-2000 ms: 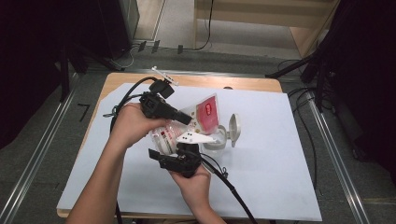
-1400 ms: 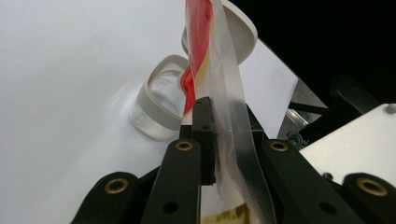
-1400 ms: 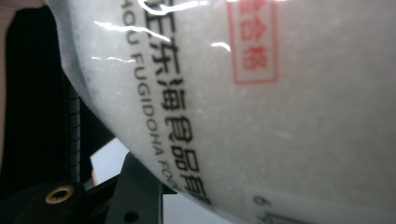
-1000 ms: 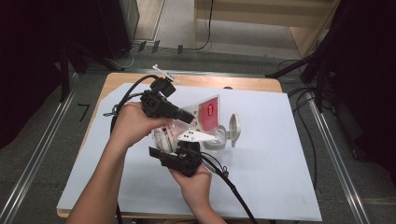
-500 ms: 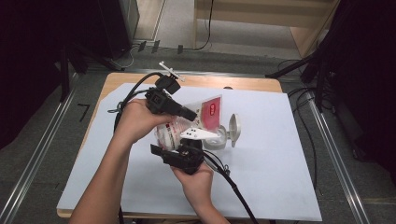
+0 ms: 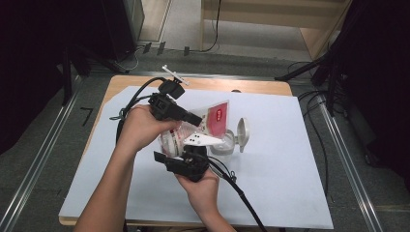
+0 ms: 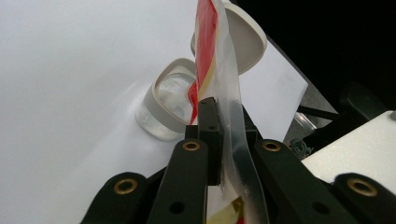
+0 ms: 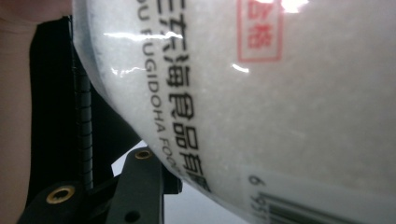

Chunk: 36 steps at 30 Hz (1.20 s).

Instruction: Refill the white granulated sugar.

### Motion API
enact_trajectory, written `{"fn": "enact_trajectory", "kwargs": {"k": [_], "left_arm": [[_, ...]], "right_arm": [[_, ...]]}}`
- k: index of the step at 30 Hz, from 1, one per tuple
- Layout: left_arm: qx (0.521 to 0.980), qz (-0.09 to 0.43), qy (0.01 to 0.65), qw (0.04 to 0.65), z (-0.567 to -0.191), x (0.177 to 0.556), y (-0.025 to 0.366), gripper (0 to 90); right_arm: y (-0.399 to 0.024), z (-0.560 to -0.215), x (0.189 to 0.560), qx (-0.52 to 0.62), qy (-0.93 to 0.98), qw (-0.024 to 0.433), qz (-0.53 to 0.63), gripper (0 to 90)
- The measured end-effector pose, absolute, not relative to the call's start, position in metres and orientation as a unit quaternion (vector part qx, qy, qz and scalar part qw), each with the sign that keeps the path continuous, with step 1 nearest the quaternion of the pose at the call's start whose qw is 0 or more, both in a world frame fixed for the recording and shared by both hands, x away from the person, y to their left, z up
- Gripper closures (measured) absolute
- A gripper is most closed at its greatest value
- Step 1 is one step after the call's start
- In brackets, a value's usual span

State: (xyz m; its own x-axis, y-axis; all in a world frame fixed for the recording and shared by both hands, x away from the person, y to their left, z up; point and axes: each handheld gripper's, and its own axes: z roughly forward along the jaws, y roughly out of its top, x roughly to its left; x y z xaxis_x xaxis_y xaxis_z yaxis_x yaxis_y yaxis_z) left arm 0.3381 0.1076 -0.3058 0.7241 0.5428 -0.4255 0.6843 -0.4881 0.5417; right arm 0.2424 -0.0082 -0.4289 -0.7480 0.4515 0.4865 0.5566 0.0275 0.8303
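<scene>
left gripper [image 7: 219,135]: jaws closed flat on the clear sealed edge of the bag [image 7: 212,51], pinching the film; they have just been closing further with the film between them. bag edge rises upright past the jaws, red and yellow print on it

right gripper [image 6: 186,162]: jaws part-way closed around the fat lower body of the bag [image 8: 261,102], white grains pressed against the film, one ribbed pad [image 8: 83,116] flat on its side

bag [image 6: 203,125] held off the table between both grippers, tilted, top corner over the open jar [image 6: 220,145]; jar [image 7: 166,100] clear with pale rim, hinged lid [image 6: 243,134] flipped up beside it

pose: left hand [image 6: 140,126] reaches in from the left, gripper pointing right and down; right hand [image 6: 200,186] comes from the near edge, gripper pointing away, under the bag. forearms nearly meet

writing: black chinese characters, latin "U FUGIDOHA FOO" readable, red box stamp, barcode starting with 6

room: white sheet [image 6: 290,159] bare to the right and near side of the jar; wooden table edge [image 6: 251,86] shows at the far side; cables trail left and toward the near edge
</scene>
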Motion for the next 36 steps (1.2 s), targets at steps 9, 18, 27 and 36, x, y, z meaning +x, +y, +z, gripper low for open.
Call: {"fn": "enact_trajectory", "kwargs": {"k": [9,18,27,36], "left_arm": [[0.857,-0.091,0.354,0.362,-0.3049,0.3373,0.1067,87.3],[0.856,-0.097,0.351,0.366,-0.3048,0.3371,0.1059,86.1],[0.856,-0.092,0.351,0.369,-0.3030,0.3349,0.1049,85.9],[0.854,-0.082,0.346,0.379,-0.3001,0.3344,0.1075,87.8]], "right_arm": [[-0.0079,-0.4265,0.2425,-0.357,-0.708,0.061,-0.607,62.2],[-0.0090,-0.4253,0.2409,-0.360,-0.706,0.063,-0.607,62.3],[-0.0093,-0.4241,0.2398,-0.359,-0.703,0.065,-0.611,62.3],[-0.0085,-0.4226,0.2422,-0.354,-0.707,0.050,-0.610,61.7]]}}
